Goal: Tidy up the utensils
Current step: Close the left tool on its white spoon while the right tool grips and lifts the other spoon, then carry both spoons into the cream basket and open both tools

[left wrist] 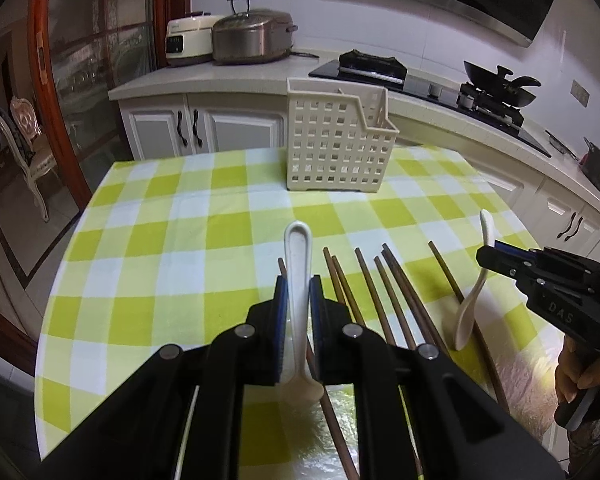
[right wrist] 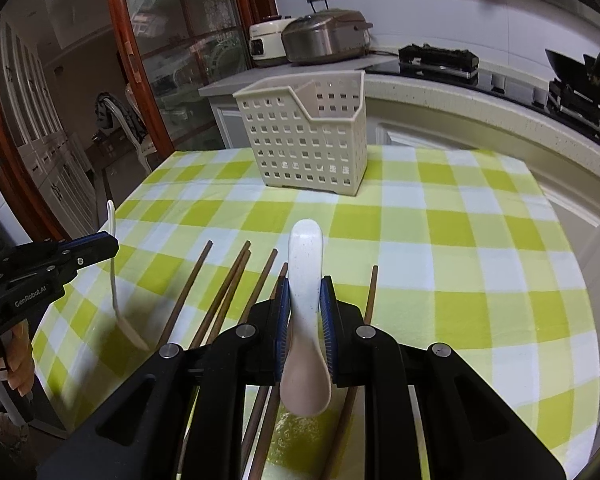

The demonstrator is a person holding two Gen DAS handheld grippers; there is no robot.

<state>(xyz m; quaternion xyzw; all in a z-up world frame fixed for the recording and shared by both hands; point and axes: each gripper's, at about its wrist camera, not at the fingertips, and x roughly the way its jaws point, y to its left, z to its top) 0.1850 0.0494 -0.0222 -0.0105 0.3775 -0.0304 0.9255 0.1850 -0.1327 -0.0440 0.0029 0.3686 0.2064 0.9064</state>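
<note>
My left gripper (left wrist: pixel 298 285) is shut on a white spoon (left wrist: pixel 297 240); its handle points forward and its bowl sits back under the jaws. My right gripper (right wrist: pixel 305 286) is shut on a second white spoon (right wrist: pixel 306 256), held the same way. In each wrist view the other gripper shows at the side, the right gripper (left wrist: pixel 487 257) and the left gripper (right wrist: pixel 107 245), with its spoon's bowl (left wrist: pixel 467 316) (right wrist: pixel 129 330) hanging toward the cloth. Several brown chopsticks (left wrist: pixel 396 292) (right wrist: pixel 220 292) lie loose on the checked tablecloth. A cream perforated utensil basket (left wrist: pixel 336 140) (right wrist: pixel 308 136) stands upright at the table's far edge.
The green-and-white checked table (left wrist: pixel 180 240) ends just behind the basket. Beyond it runs a kitchen counter (left wrist: pixel 236 76) with two rice cookers (left wrist: pixel 252 36), a hob and a black wok (left wrist: pixel 500 84). A glass door and a chair (left wrist: pixel 24 152) are at the left.
</note>
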